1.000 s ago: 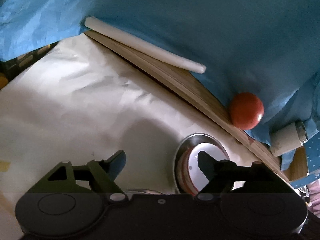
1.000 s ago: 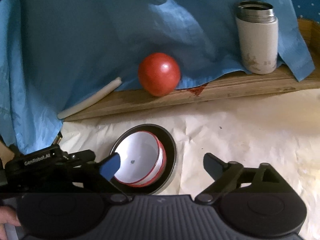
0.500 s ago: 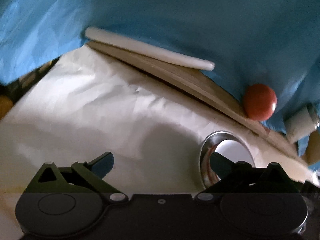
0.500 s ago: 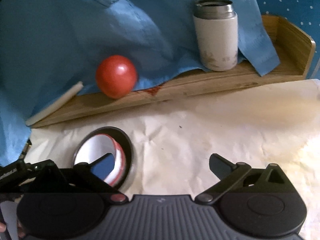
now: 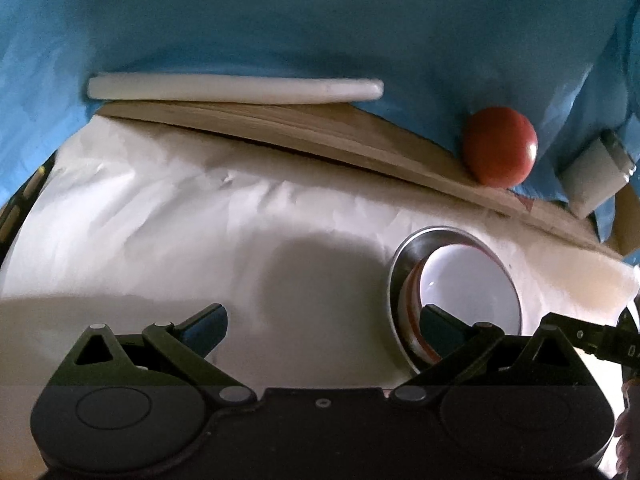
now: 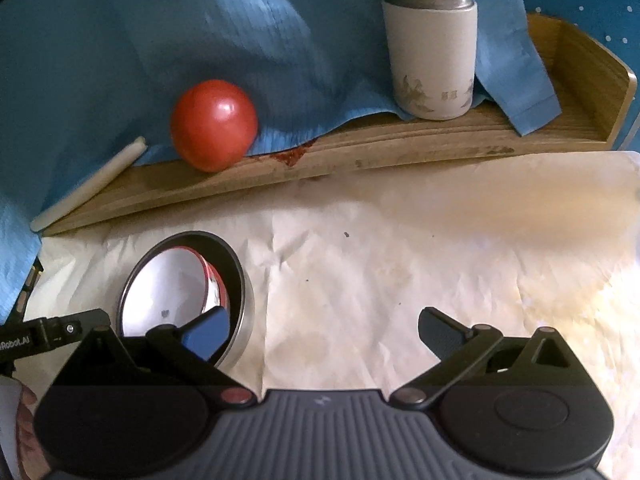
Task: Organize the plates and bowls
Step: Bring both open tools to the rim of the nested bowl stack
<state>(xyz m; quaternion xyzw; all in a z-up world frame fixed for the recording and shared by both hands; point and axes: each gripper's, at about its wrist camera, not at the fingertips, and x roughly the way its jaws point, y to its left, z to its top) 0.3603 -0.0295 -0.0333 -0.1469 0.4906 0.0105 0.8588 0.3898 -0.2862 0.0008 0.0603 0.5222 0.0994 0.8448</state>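
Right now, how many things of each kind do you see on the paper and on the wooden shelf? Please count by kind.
Bowls: 2, a white bowl with red rim nested inside a metal bowl
Red balls: 1
Cups: 1, a white insulated cup
White sticks: 1
Total: 5

Both low wrist views share the nested bowls.
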